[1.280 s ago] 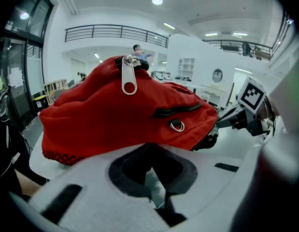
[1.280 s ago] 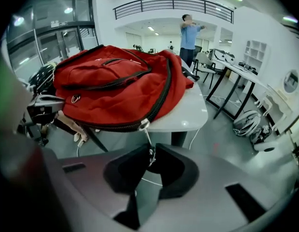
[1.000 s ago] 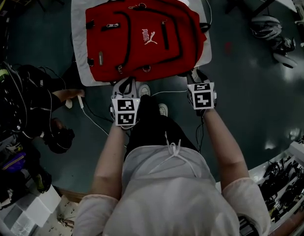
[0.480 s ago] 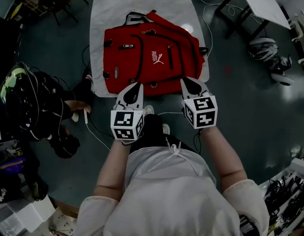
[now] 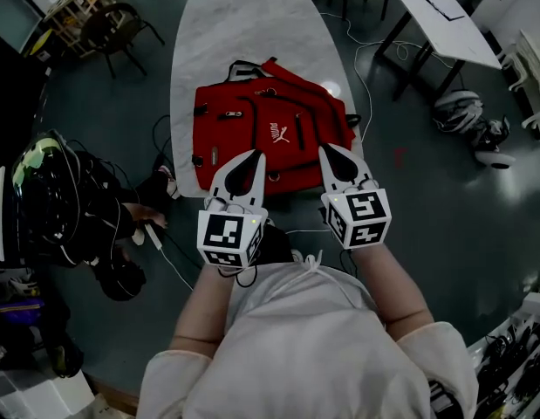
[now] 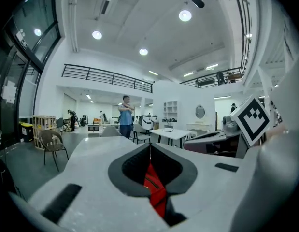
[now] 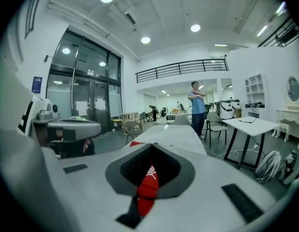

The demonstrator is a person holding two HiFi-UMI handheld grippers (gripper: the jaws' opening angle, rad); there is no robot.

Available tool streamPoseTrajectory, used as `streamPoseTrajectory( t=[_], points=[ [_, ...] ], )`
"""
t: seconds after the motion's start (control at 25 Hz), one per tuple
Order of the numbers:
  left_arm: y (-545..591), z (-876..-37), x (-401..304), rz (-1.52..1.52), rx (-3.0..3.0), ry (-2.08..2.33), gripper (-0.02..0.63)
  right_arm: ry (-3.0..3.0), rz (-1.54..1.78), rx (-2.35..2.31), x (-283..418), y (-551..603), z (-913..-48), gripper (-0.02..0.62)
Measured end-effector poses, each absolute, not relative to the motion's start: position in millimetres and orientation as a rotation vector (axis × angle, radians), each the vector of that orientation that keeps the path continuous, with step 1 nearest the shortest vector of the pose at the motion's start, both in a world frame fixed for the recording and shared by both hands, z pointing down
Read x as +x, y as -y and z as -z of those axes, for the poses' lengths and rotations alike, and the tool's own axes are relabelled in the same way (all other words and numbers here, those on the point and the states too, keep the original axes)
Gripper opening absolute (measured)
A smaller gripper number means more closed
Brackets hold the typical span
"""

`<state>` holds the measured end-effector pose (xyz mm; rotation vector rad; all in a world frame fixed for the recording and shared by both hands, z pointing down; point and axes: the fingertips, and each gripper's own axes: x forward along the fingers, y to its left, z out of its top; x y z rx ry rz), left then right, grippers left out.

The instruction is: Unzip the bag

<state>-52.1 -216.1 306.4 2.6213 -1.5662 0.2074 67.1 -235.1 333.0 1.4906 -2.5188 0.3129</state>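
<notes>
Tongs are shut empty: left gripper (image 5: pixel 253 156) and right gripper (image 5: pixel 326 149) are held side by side at frame centre, tips seen against red fabric backpack (image 5: pixel 274 116).

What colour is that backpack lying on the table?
Red backpack with black zips, white logo; clearest in the head view.

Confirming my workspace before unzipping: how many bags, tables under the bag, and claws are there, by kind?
Red backpack: 1
Marble table: 1
Claws: 2 (left claw; right claw, jaws closing, empty)
Total: 4
</notes>
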Motion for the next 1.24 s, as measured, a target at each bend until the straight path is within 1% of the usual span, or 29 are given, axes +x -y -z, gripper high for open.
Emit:
streamPoseTrajectory(
  t=[1.24],
  points=[
    [209, -310, -54, -0.199, 2.592, 1.586, 0.020, 2.551, -0.320, 1.456, 50, 218, -337, 0.026]
  ],
)
